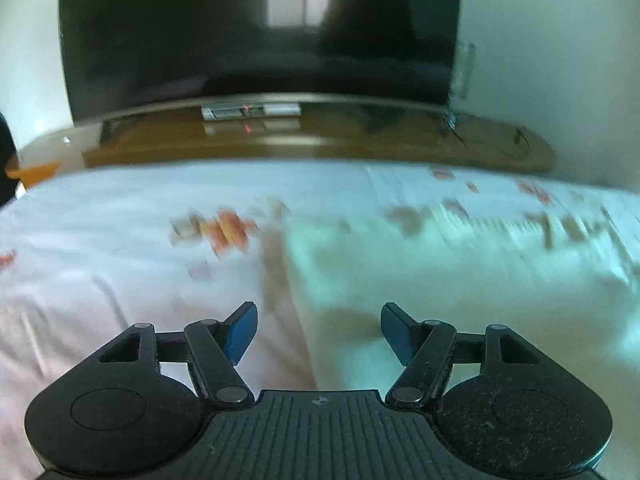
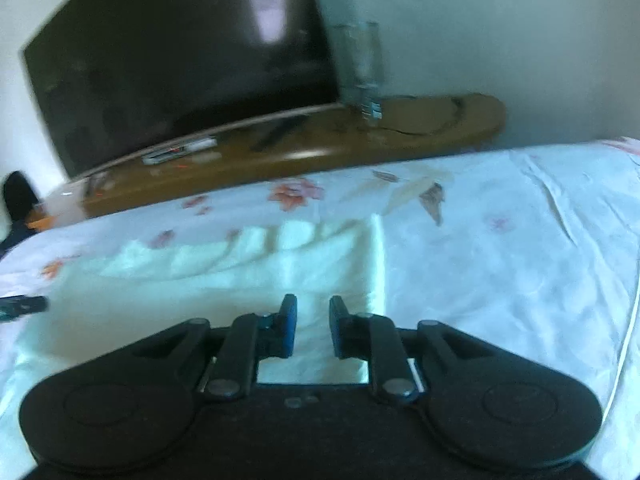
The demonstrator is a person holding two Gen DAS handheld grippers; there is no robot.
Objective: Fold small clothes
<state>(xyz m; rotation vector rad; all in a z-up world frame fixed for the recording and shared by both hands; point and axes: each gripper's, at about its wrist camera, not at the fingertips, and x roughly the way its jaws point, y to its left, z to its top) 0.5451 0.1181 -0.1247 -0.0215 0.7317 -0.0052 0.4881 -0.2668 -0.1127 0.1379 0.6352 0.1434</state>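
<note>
White floral bedsheet [image 2: 520, 240] fills my view, a pale green garment [image 2: 240, 280] spread on it. My left gripper [image 1: 318, 332] gapes wide; my right gripper [image 2: 313, 326] hovers slightly parted, empty. Beyond, a dark television [image 1: 260, 32] on a wooden stand [image 2: 400, 128].

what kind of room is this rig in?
Most likely a bedroom. A bed with a floral sheet fills the foreground, with a pale green garment spread on it. Behind it a large dark TV stands on a long wooden cabinet against a plain wall.
</note>
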